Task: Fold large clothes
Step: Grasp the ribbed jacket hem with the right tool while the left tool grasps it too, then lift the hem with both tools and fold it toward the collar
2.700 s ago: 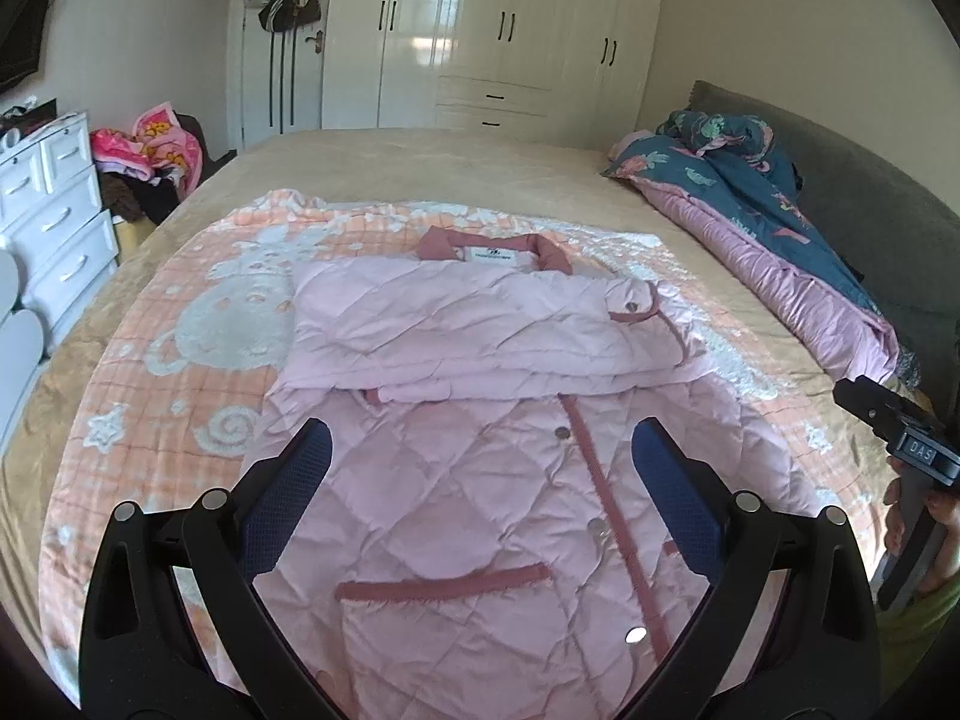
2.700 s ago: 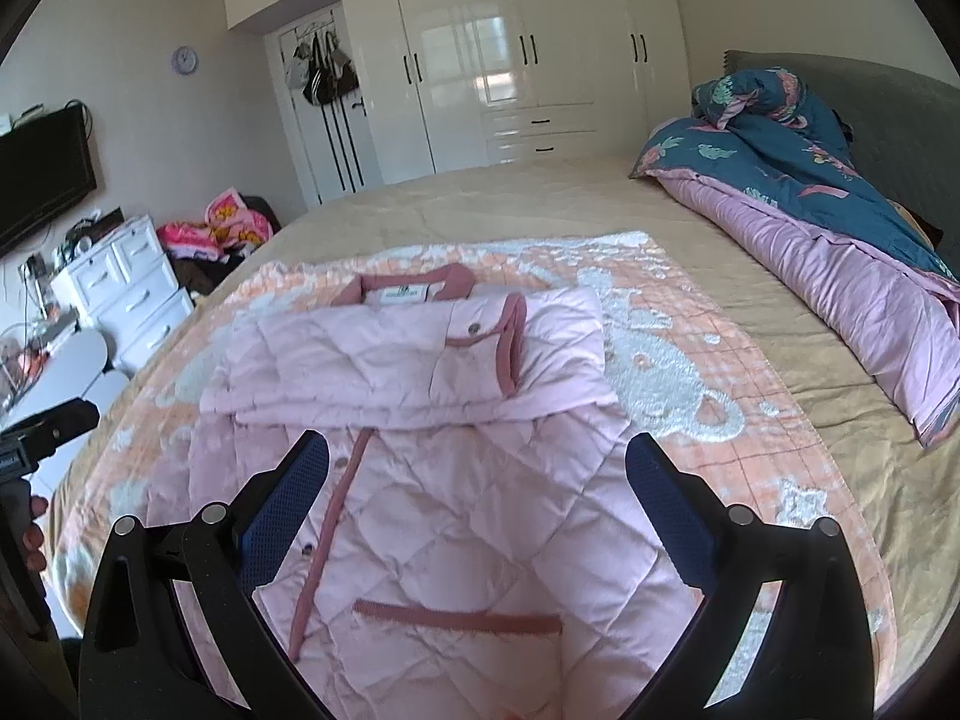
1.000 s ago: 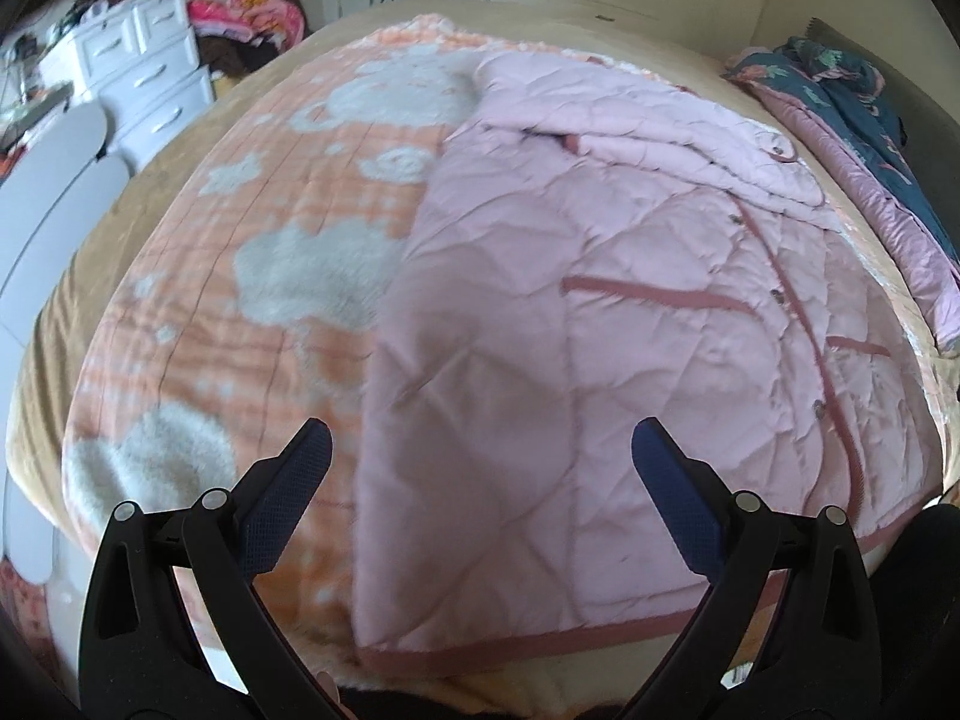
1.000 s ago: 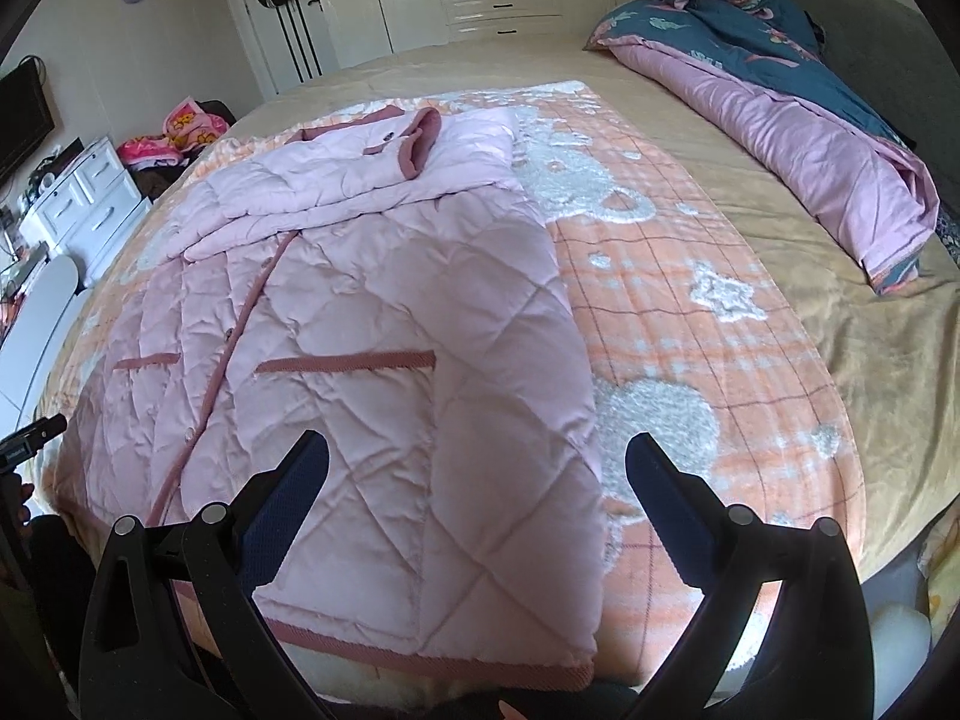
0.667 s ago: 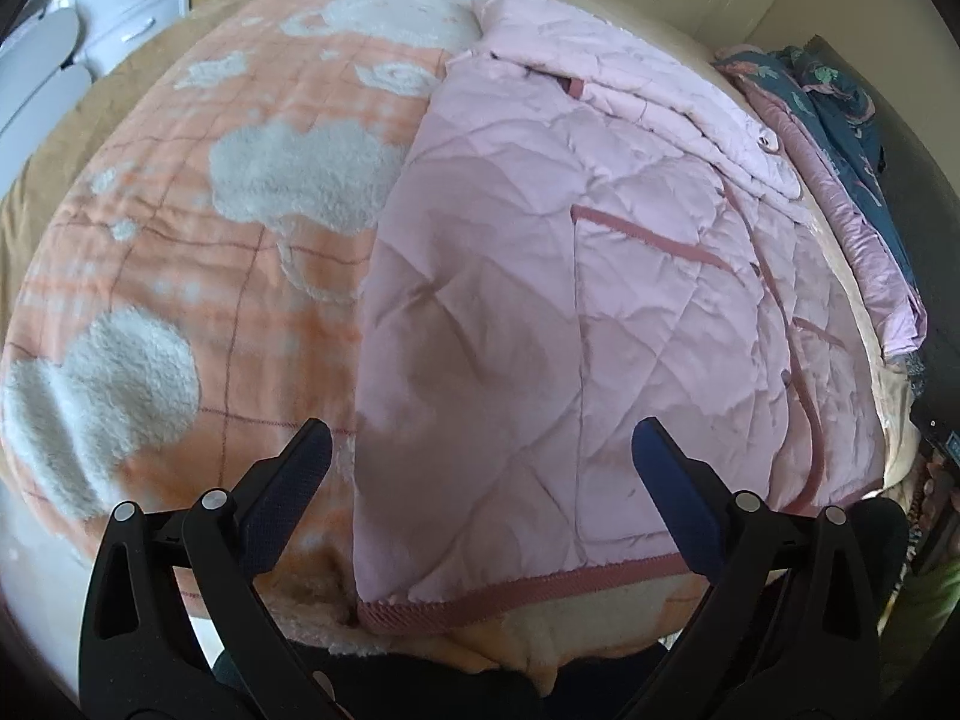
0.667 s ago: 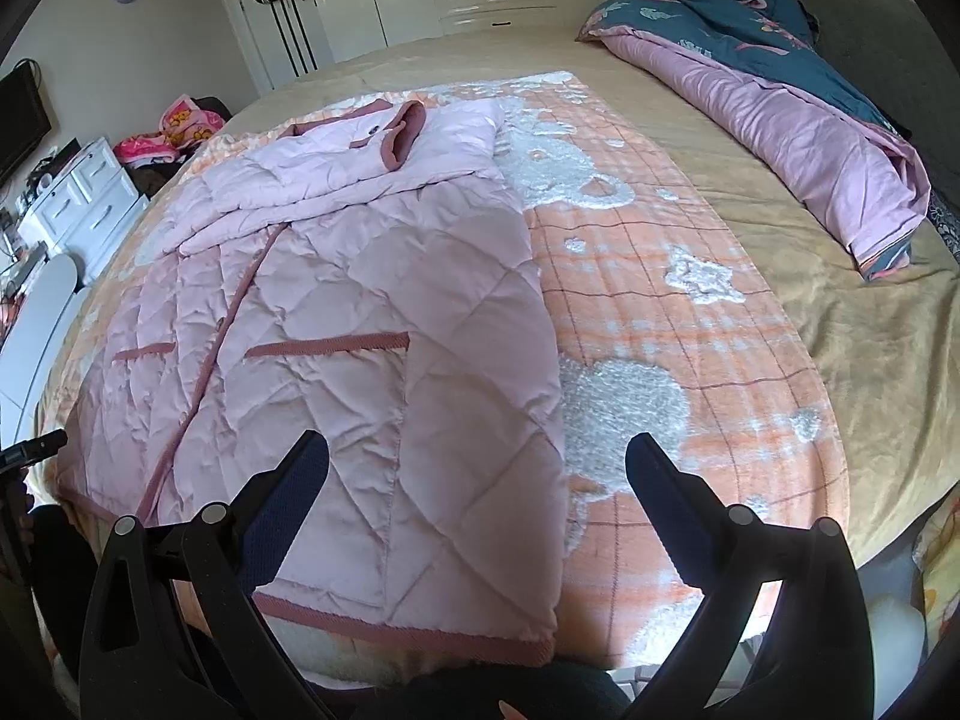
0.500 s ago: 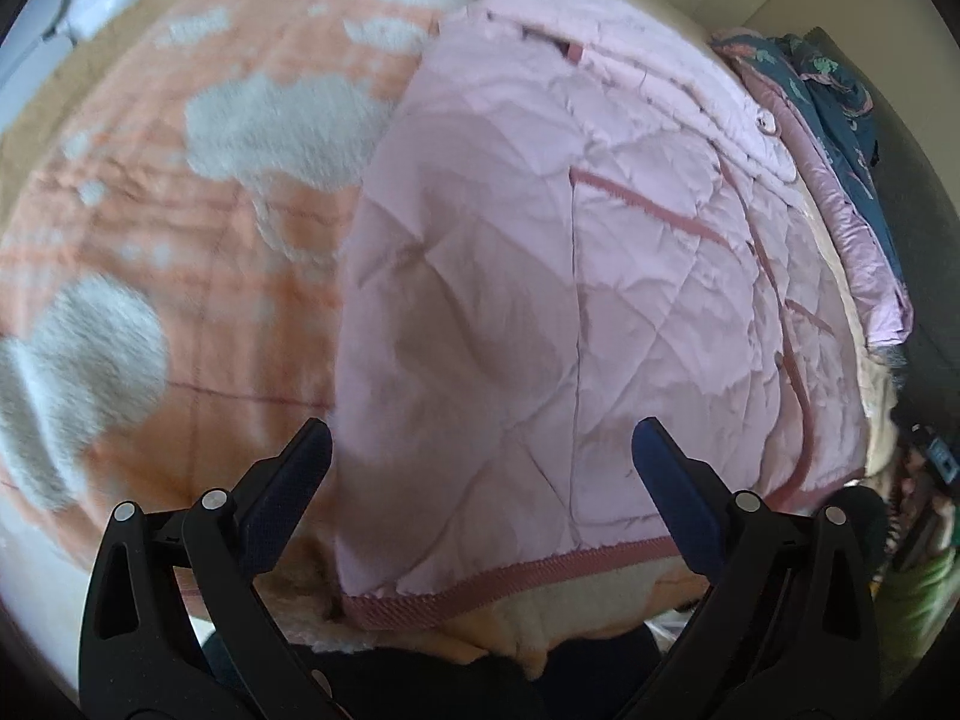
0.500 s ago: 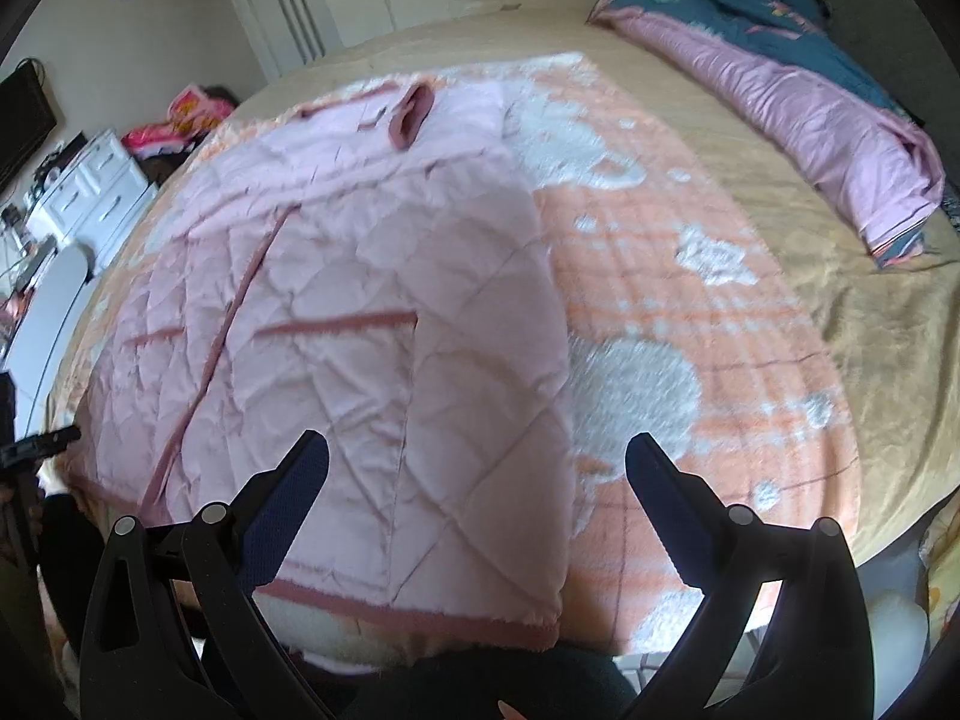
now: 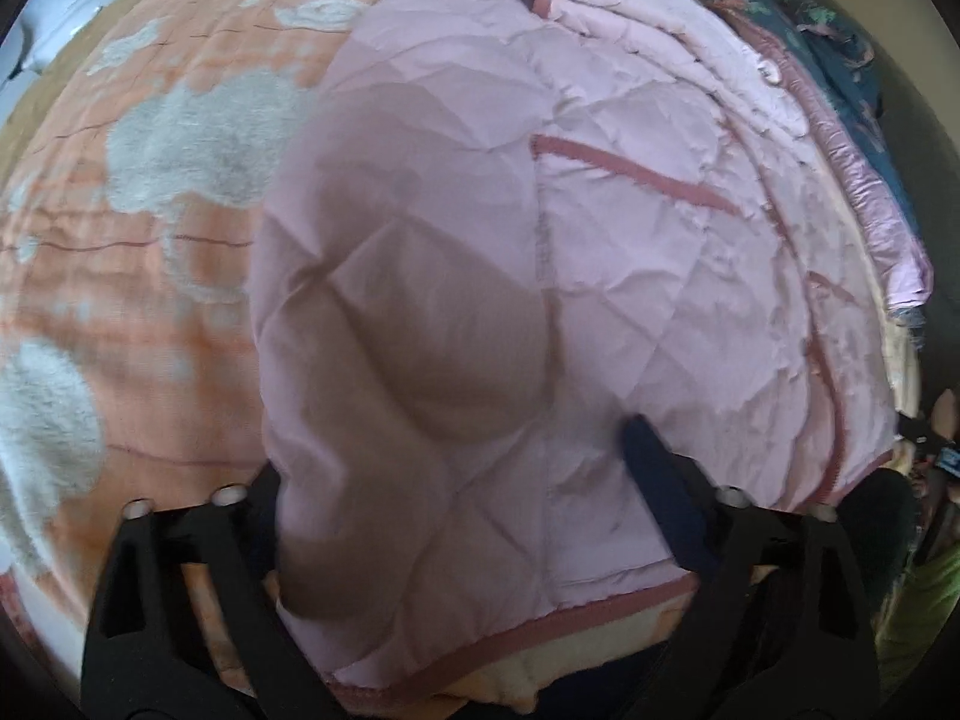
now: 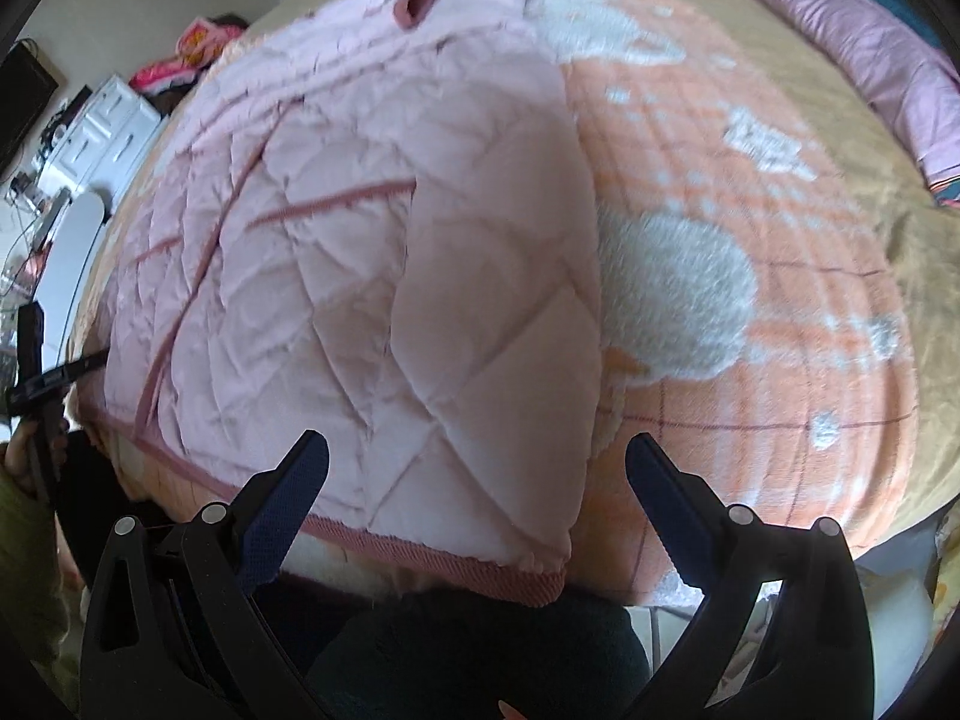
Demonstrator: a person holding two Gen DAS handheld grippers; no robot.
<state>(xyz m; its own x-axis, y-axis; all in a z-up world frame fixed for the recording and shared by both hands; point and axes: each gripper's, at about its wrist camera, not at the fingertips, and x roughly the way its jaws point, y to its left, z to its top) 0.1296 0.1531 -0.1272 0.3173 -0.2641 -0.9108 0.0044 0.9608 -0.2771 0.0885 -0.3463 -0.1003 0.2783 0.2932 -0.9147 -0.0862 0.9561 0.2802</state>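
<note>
Both grippers at near hem of pink quilted jacket (image 9: 600, 276), jacket flat on bed.

Jacket lies on orange/white fleece blanket (image 9: 150, 192), sleeves folded across upper part, dark-pink hem (image 10: 432, 561) at the bed's near edge. L gripper (image 9: 456, 480): jaws have just been closing, hem corner of jacket betw. them; one pad hidden under the fabric, other pad (image 9: 660, 480) over the top, not seen clamped. R gripper (image 10: 477, 480): jaws wide apart, over opposite hem corner; left pad (image 10: 288, 510) in front of fabric, right pad off jacket's side edge, over blanket. Contact w/ fabric: can't tell. Blue/pink duvet (image 10: 888, 48) well beyond jacket, far side of bed.
</note>
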